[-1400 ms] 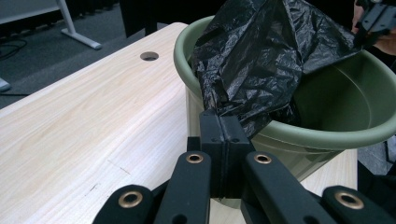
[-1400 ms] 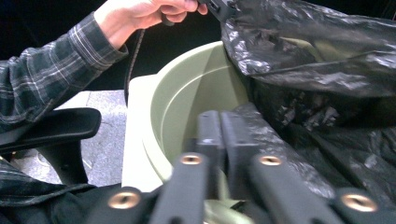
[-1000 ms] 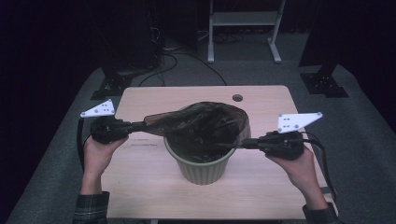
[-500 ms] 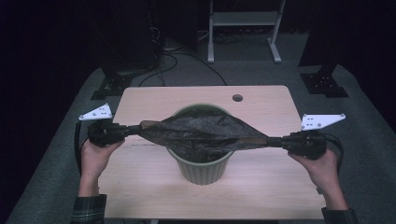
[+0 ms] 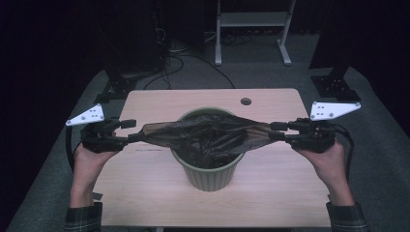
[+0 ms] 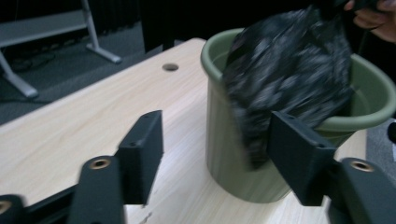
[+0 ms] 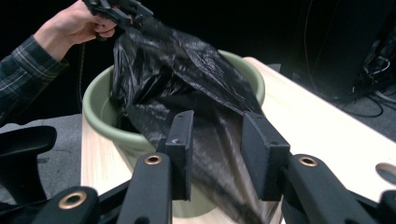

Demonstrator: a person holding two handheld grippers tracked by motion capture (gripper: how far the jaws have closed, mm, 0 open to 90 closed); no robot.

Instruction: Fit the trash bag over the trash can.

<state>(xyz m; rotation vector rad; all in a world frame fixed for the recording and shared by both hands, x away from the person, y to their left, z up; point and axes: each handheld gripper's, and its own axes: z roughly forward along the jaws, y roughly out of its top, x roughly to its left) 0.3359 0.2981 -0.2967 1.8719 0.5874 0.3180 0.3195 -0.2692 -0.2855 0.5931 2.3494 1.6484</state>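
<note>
A green bin (image 5: 208, 176) stands mid-table with a black plastic bag (image 5: 208, 137) stretched flat across its mouth. My left gripper (image 5: 129, 131) is at the bag's left end. In the left gripper view its jaws have just been opening and stand wide apart (image 6: 215, 149), with the blurred bag (image 6: 289, 70) brushing only the right-hand jaw over the bin (image 6: 219, 126). My right gripper (image 5: 276, 131) is at the bag's right end. Its jaws (image 7: 219, 149) have also just been opening, and the bag (image 7: 187, 70) lies loose between them without being pinched.
The wooden table (image 5: 145, 193) has a round cable hole (image 5: 246, 101) at its back right. Behind it, on dark carpet, are a metal stand (image 5: 251, 19), floor cables (image 5: 183, 58) and black stand feet at left (image 5: 116, 89) and right (image 5: 333, 84).
The bag, bunched above the bin a second ago, was pulled out flat as both hands moved apart. Now both grippers' jaws have parted and the bag has slackened slightly.
</note>
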